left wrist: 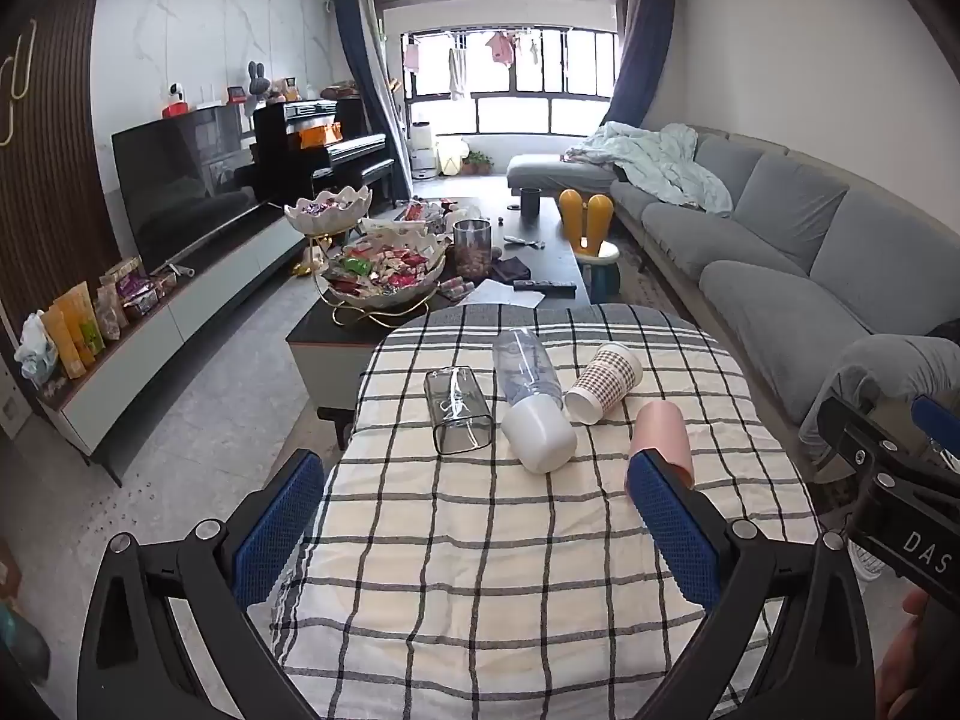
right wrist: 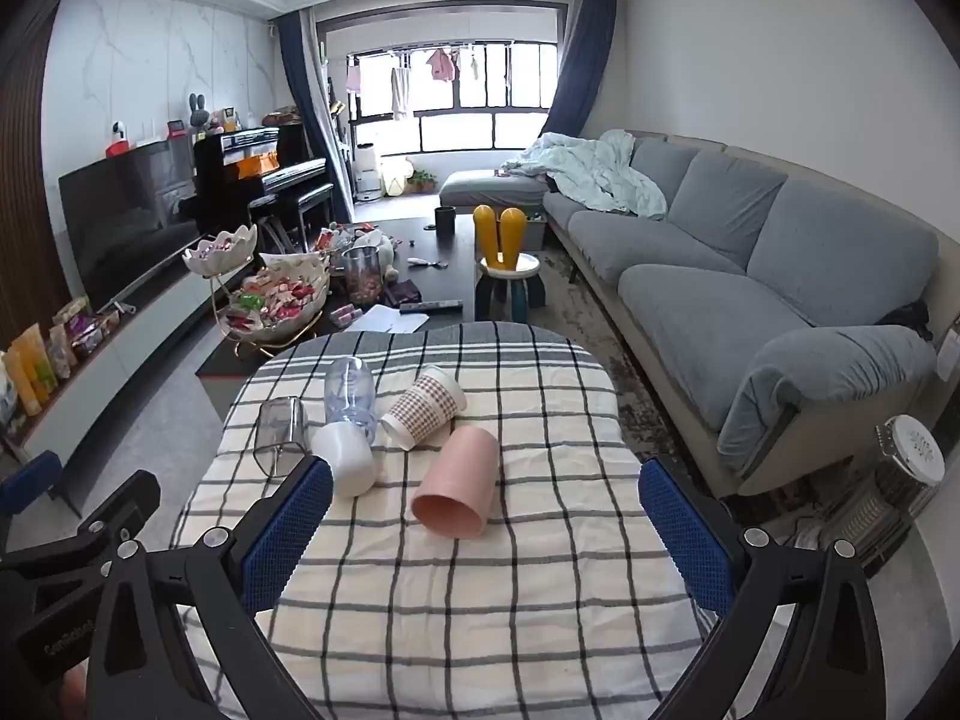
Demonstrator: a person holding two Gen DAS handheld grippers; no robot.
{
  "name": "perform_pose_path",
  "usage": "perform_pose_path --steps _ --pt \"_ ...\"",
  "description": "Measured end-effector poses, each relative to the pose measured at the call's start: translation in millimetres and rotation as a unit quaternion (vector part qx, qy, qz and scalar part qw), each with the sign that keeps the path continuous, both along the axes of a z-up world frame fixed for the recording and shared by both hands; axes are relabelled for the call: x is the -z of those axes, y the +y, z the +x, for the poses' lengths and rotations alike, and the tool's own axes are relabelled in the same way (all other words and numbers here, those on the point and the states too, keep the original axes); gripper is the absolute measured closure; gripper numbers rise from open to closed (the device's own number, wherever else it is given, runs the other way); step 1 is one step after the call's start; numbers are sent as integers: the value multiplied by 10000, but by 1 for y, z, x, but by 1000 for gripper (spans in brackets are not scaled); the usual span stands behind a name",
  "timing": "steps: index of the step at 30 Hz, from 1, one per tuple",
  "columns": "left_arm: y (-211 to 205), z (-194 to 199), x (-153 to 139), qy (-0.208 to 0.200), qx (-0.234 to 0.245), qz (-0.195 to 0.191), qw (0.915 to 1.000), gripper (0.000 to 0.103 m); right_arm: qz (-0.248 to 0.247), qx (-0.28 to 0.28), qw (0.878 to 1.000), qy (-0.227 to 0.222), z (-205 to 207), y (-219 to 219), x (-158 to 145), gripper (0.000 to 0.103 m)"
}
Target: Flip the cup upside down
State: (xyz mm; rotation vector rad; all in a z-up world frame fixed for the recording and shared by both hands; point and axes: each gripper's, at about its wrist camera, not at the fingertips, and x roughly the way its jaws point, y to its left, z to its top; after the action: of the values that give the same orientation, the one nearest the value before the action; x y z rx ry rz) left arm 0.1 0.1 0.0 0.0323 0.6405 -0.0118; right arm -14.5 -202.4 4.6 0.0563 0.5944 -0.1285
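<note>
Several cups lie on their sides on a checked tablecloth (left wrist: pixel 480 552): a clear square glass (left wrist: pixel 457 409), a white cup (left wrist: pixel 540 435), a checked paper cup (left wrist: pixel 605 381) and a pink cup (left wrist: pixel 663 438). A clear plastic bottle (left wrist: pixel 527 363) lies among them. My left gripper (left wrist: pixel 474 516) is open and empty, short of the cups. In the right wrist view my right gripper (right wrist: pixel 486 525) is open and empty, with the pink cup (right wrist: pixel 459 489) lying between and just beyond its fingers, mouth toward me. The white cup (right wrist: pixel 345 457), glass (right wrist: pixel 279 435), paper cup (right wrist: pixel 423 408) and bottle (right wrist: pixel 350 393) lie farther left.
A dark coffee table (left wrist: pixel 540 252) with snack bowls (left wrist: pixel 384 276) stands beyond the small table. A grey sofa (right wrist: pixel 750 276) runs along the right. A TV cabinet (left wrist: pixel 180 312) is at left. A heater (right wrist: pixel 888 492) stands on the floor at right.
</note>
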Motion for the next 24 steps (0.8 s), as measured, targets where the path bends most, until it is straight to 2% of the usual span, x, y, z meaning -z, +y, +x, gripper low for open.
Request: perform_pose_path --steps 24 --pt "0 0 0 16 3 23 10000 0 12 3 10000 28 0 0 0 1"
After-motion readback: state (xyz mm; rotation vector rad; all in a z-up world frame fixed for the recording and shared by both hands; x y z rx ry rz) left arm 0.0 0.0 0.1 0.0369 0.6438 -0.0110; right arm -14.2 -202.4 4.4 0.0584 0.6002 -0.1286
